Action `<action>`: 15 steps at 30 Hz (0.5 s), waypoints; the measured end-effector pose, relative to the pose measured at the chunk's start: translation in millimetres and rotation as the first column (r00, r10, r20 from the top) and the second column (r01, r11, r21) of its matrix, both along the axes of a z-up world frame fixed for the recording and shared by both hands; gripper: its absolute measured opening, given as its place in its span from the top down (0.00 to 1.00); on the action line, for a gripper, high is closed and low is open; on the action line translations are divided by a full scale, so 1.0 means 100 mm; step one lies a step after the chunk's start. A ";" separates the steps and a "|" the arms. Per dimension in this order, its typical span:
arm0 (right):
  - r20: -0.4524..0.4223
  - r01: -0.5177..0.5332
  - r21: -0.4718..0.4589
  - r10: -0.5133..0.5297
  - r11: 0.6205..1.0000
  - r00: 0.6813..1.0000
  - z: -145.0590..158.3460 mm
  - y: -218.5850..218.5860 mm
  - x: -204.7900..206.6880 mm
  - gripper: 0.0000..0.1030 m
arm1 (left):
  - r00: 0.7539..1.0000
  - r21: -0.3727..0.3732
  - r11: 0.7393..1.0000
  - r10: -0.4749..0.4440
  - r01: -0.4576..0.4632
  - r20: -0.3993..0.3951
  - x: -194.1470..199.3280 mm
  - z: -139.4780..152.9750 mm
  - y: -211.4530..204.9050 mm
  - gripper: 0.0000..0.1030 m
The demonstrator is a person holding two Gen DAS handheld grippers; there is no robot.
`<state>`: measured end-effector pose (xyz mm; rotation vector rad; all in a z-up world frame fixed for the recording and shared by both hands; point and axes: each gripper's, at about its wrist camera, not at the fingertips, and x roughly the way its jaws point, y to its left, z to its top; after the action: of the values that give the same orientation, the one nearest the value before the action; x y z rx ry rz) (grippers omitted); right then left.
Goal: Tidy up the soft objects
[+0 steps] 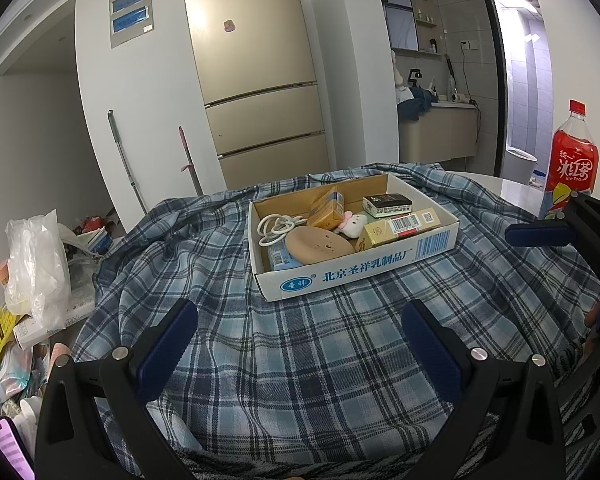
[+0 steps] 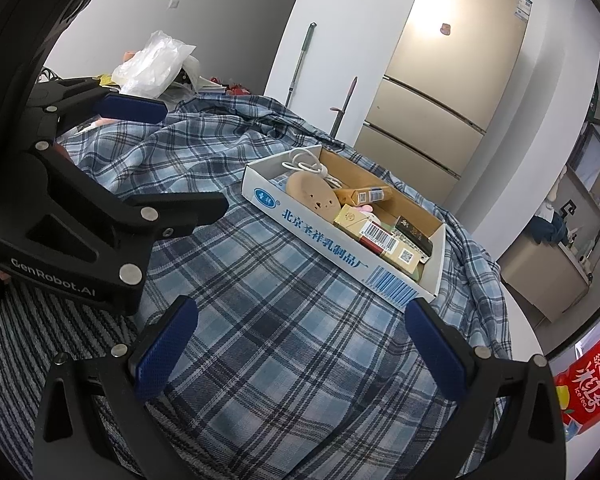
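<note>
a blue plaid cloth point(image 1: 300, 344), rumpled and creased, is spread over the table under a shallow cardboard box point(image 1: 352, 272). one tan bear-faced plush point(image 1: 318, 244) and one small white plush point(image 1: 354, 225) are seen inside it. the left gripper point(image 1: 300, 356) and right gripper point(image 2: 300, 356) are both held released above the cloth, grasping nothing.
</note>
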<state>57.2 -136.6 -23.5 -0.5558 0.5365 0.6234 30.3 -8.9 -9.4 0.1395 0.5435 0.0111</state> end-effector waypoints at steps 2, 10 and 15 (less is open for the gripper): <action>0.000 0.000 -0.001 0.000 1.000 1.000 0.00 0.00 0.00 0.00 | 1.000 0.000 1.000 0.000 0.000 0.001 0.00 0.00 0.00 0.00; 0.000 -0.001 -0.003 0.001 1.000 1.000 0.00 0.02 0.00 0.00 | 1.000 0.000 1.000 0.000 0.000 -0.001 0.01 0.00 0.00 0.00; 0.001 -0.003 -0.009 0.003 1.000 1.000 -0.01 0.00 -0.01 0.00 | 1.000 0.000 1.000 0.000 0.000 -0.001 0.00 0.00 0.00 0.00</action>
<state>56.7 -136.3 -24.2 -0.5654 0.5382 0.6238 30.7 -8.5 -9.7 0.1392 0.5448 0.0109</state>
